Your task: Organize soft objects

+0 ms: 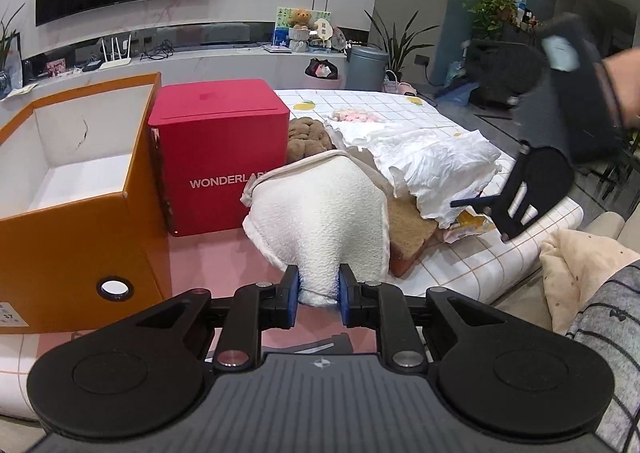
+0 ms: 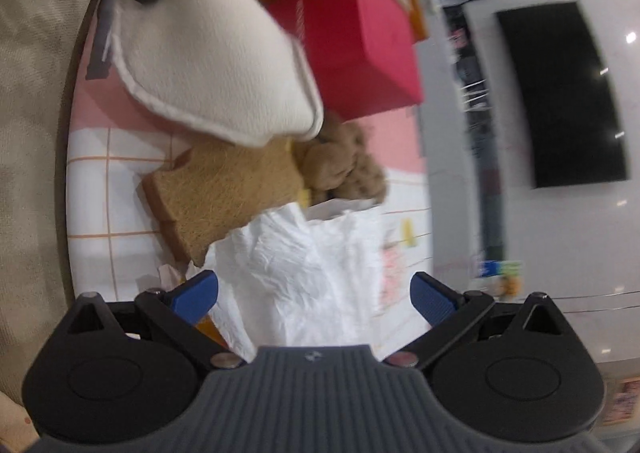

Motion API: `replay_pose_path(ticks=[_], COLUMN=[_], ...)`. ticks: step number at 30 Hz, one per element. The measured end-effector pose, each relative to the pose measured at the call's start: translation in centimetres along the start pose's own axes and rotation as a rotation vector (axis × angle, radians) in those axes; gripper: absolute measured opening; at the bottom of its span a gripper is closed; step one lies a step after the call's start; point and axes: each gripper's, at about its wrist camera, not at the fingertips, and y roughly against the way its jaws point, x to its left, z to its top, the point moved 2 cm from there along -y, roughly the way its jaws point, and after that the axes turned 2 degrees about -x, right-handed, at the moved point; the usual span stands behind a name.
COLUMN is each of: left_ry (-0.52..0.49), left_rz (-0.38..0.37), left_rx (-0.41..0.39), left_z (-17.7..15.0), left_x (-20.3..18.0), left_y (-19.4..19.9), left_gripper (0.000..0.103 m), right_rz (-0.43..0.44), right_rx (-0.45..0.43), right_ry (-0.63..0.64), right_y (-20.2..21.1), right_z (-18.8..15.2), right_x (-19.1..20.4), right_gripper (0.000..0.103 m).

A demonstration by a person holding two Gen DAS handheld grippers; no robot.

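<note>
**White pad lifted, box waiting on the left**

The left claw (image 1: 319, 295) is clenched on a corner of the white pad (image 1: 320, 221), a thick, quilted soft piece that hangs lifted above the pink part of the surface (image 1: 224, 257). The blue pads (image 1: 293, 293) pinch the fabric hard enough to bunch it into a narrow neck. The rest of the pad fans out ahead of the claw, partly covering the toast-shaped cushion (image 1: 412, 237) behind it.

The right claw (image 2: 314, 295) is released, its jaws spread wide with nothing pressed between them. It points down at the crumpled white sheet (image 2: 304, 269) lying beside the cushion and the brown knotted plush (image 2: 344, 169). The right view is blurred, so finer detail there cannot be read.

To the left stand the open orange box (image 1: 80, 189), empty as far as can be seen, and the closed red box (image 1: 220, 153) just beside it.

The step in hand looks like carrying the pad from the pile to a container, most likely the orange box, since it alone is open. The next move calls for swinging the pad left and clearing the box's near wall, with the trailing fabric kept from catching on the rim, then letting go inside. The right claw seems set to take the white sheet; it would need to close on a raised fold rather than a flat part.
</note>
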Motion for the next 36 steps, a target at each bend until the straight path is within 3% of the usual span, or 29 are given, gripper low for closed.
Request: replay_pose_path(ticks=[2,6,8,10,12,14,24,26,31,33,35,36], left_ry=[-0.016,-0.051,-0.048,-0.043,-0.042,-0.041,-0.025,-0.013,-0.023,-0.032,-0.037,-0.036], left_rz=[0.005,0.030,0.028,0.025,0.025,0.026,0.046,0.051,0.056,0.063,0.073,0.076], left_rx=[-0.007,-0.028,-0.027,-0.026,-0.028,-0.031,-0.043,-0.033,-0.037,-0.036,-0.031,-0.027], left_z=[-0.2,-0.4,-0.5,-0.4,-0.4,-0.4,-0.2,-0.3,-0.3,-0.4,-0.5,-0.6], left_x=[0.0,-0.2,-0.1,0.0,0.0,0.1,0.8,1.0,1.0,1.0,1.1,1.1], left_y=[-0.1,-0.2,-0.2,-0.2,-0.1,0.1,0.5,0.3,0.3,0.2,-0.1,-0.2], left_gripper=[0.022,0.023,0.024,0.024,0.024,0.025,0.025,0.025,0.025,0.025,0.025,0.025], right_rz=[0.063,0.155,0.229,0.276,0.285,0.301,0.532,0.509,0.385,0.361,0.335,0.320], right_rx=[0.026,0.068,0.087,0.106,0.121,0.145,0.013,0.006,0.108,0.110,0.089,0.086], right_ry=[0.016,-0.021,-0.078,-0.102,-0.074,-0.062,-0.124,-0.114,-0.094,-0.092,-0.092,-0.089], right_y=[-1.3,-2.8,-2.9,-2.7,-2.7,-2.8,4.0,4.4,1.0,-0.3,-1.6,-2.0], right_z=[-0.1,0.1,0.2,0.4,0.4,0.5,3.1,3.3,2.4,2.1,1.9,1.9], right_x=[-0.7,-1.8,-2.7,-2.8,-2.3,-2.1,-1.6,-1.6,-2.1,-2.4,-3.1,-3.3], right_gripper=[0.080,0.067,0.043,0.035,0.015,0.007,0.007,0.008,0.010,0.017,0.041,0.047])
